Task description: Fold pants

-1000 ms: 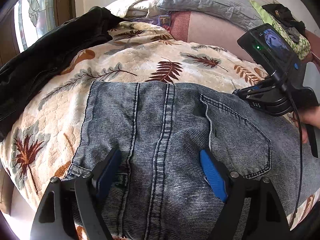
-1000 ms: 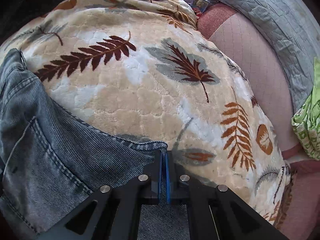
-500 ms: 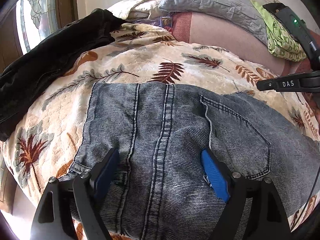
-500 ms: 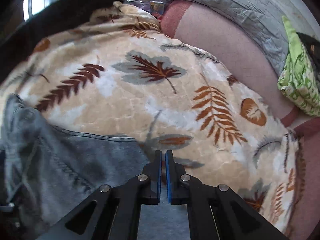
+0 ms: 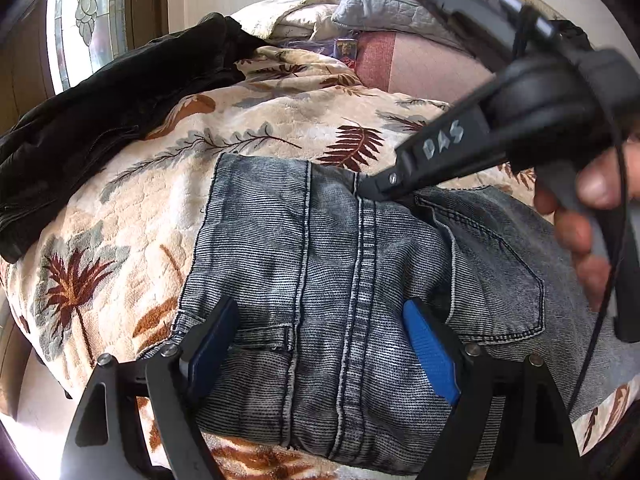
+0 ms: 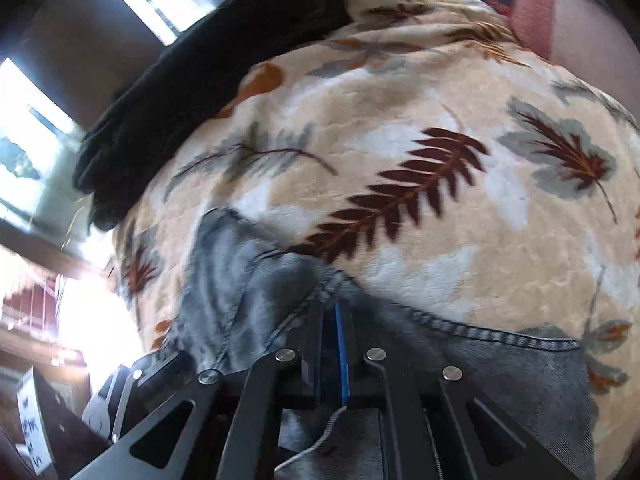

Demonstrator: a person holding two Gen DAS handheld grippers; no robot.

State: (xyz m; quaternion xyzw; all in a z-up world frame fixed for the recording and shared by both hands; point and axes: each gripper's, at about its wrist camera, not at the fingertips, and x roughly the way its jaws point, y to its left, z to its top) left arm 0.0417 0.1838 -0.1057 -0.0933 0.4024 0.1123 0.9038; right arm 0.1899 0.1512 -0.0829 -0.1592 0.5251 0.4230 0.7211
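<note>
Grey-blue denim pants point(image 5: 340, 280) lie folded on a leaf-patterned blanket point(image 5: 160, 184). My left gripper point(image 5: 320, 344) is open, its blue pads resting on the denim near the front edge, one each side of the centre seam. My right gripper point(image 5: 370, 190) reaches in from the right, its tip on the far edge of the pants at the seam. In the right wrist view the right gripper point(image 6: 332, 316) is shut, the jaws pressed together at the denim edge point(image 6: 460, 328). I cannot tell whether cloth lies between them.
A black garment point(image 5: 112, 108) lies along the far left of the bed. Grey pillows point(image 5: 384, 24) and a pink sheet point(image 5: 420, 64) are at the back. A window point(image 5: 92, 20) stands at the left. The blanket's front edge drops off below the left gripper.
My right gripper has swung left from the pants' right corner to the far edge at the centre seam. My left gripper has stayed open in place on the denim.
</note>
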